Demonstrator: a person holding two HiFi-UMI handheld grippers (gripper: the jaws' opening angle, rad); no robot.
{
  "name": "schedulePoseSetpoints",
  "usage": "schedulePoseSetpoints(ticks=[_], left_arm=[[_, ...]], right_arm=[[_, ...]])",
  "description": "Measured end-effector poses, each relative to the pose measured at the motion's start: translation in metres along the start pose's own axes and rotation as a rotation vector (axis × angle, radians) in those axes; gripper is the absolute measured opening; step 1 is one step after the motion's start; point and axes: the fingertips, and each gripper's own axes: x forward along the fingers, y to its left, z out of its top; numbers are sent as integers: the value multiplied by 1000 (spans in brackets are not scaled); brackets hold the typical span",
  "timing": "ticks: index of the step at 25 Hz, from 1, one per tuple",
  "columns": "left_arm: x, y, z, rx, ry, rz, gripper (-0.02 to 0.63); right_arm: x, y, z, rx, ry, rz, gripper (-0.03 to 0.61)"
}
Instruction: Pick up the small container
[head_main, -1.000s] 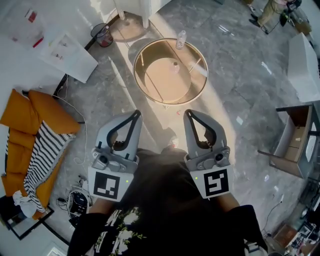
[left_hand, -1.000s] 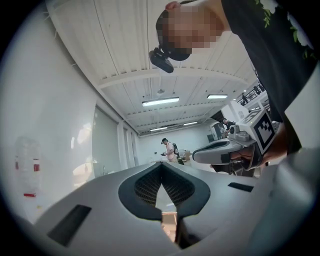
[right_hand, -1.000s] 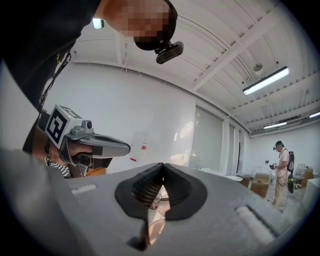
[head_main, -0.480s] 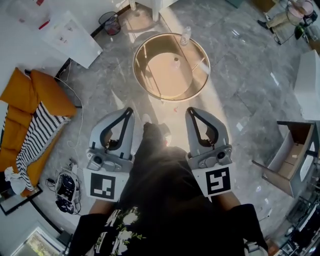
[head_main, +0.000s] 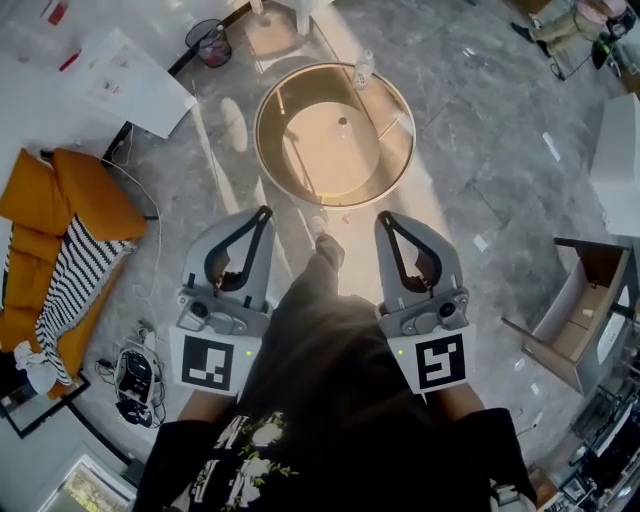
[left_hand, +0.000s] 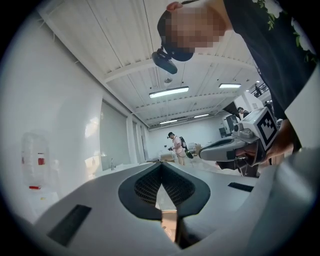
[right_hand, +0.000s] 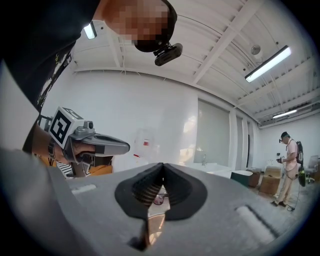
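Ahead, small pale container (head_main: 343, 127), round table (head_main: 300, 172)

Seen from above, the grey left gripper (head_main: 262, 213) and grey right gripper (head_main: 384, 218), jaws together, point toward a round gold-rimmed glass table (head_main: 258, 140) bearing a small clear container (head_main: 343, 127); an orange sofa (head_main: 70, 195) lies at left.

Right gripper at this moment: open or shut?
Shut. In the right gripper view, the right gripper has its jaw tips pressed together, with nothing held between them.
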Motion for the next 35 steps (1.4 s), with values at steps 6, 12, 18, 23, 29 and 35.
schedulePoseSetpoints(ticks=[6, 12, 18, 23, 29, 35], left_arm=[[62, 17, 7, -6, -29, -8, 12], [102, 46, 10, -2, -36, -12, 14], [146, 62, 15, 3, -57, -31, 12], [163, 78, 7, 9, -46, -7, 12], [171, 100, -13, -5, -15, 41, 12], [191, 99, -14, -4, -5, 68, 12]], right_arm=[[29, -56, -2, -25, 10, -18, -5], [69, -87, 8, -50, 0, -19, -5], [96, -119, 5, -61, 12, -26, -5], [117, -139, -11, -37, 26, -24, -5], [148, -148, -13, -54, -3, 19, -5], [157, -165, -17, -33, -19, 37, -5]])
